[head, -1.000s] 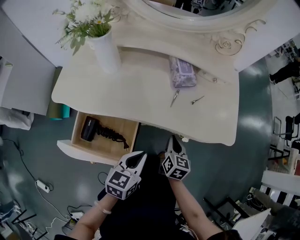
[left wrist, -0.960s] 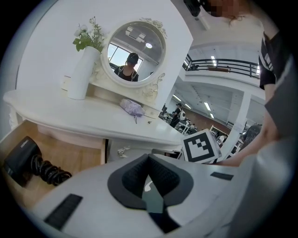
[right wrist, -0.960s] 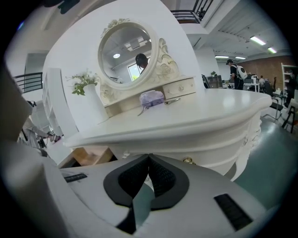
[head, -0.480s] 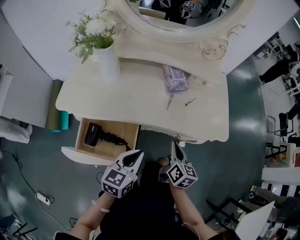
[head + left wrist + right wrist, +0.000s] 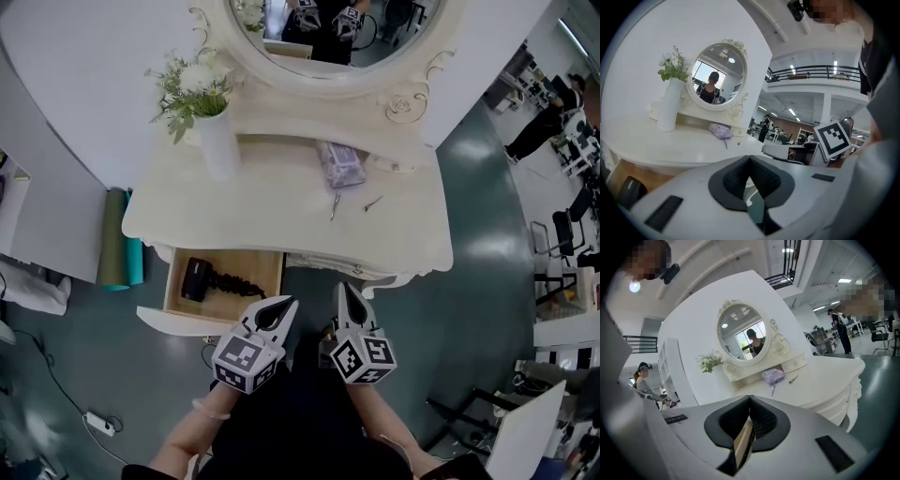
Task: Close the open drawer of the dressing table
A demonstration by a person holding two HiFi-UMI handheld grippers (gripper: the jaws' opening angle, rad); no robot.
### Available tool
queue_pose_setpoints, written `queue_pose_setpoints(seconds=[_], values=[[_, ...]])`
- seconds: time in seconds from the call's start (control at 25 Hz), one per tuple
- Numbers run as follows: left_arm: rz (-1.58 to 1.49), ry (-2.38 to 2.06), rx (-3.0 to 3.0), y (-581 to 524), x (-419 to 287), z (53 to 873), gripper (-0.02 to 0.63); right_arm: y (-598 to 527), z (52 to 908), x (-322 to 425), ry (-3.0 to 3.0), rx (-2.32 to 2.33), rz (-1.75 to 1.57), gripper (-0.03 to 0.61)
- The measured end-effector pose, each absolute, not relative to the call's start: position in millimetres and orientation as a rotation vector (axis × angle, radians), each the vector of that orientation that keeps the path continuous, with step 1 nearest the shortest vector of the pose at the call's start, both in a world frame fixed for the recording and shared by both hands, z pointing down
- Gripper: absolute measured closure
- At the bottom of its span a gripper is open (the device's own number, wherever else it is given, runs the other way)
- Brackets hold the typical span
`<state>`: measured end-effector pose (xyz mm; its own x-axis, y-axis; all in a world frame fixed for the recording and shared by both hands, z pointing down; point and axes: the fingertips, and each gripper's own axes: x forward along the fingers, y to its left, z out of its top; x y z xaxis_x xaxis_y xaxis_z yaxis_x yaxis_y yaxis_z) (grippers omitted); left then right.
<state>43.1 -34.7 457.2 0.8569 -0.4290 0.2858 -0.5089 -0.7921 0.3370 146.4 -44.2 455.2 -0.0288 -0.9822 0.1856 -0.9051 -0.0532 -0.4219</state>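
The cream dressing table (image 5: 403, 234) has its left drawer (image 5: 258, 281) pulled out, wood inside, white front panel (image 5: 178, 322) toward me. A black hair dryer (image 5: 197, 278) with a coiled cord lies in it. My left gripper (image 5: 284, 304) is shut and empty, hovering just off the drawer's right front corner, apart from it. My right gripper (image 5: 344, 287) is shut too, under the table's front edge at the middle. In the left gripper view the jaws (image 5: 749, 157) meet, and the drawer (image 5: 618, 171) shows low at the left. The right gripper (image 5: 750, 397) points at the tabletop.
On the tabletop stand a white vase of flowers (image 5: 217, 142), a purple pouch (image 5: 339, 165), small scissors (image 5: 334, 206) and a clip (image 5: 373, 202). An oval mirror (image 5: 328, 37) rises behind. A green roll (image 5: 114, 239) leans at the table's left. Cables lie on the floor (image 5: 103, 424).
The head view has pulled back and swung, so the table looks smaller and more upright. Both grippers stay shut at about the same place by the drawer's front; the drawer is as far out as before.
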Motion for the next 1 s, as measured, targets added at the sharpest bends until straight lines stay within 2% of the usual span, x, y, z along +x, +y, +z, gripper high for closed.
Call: queue_pose_setpoints(seconds=[0.32,1.0], values=[[0.250,-0.663,2.651,-31,39,448,0.615,-30,451,108,2.117,-2.016,-0.635,0.552],[0.261,-0.694,2.652,-33,33,452,0.615,-26,449,104,2.150,-2.048,-0.565,0.552]])
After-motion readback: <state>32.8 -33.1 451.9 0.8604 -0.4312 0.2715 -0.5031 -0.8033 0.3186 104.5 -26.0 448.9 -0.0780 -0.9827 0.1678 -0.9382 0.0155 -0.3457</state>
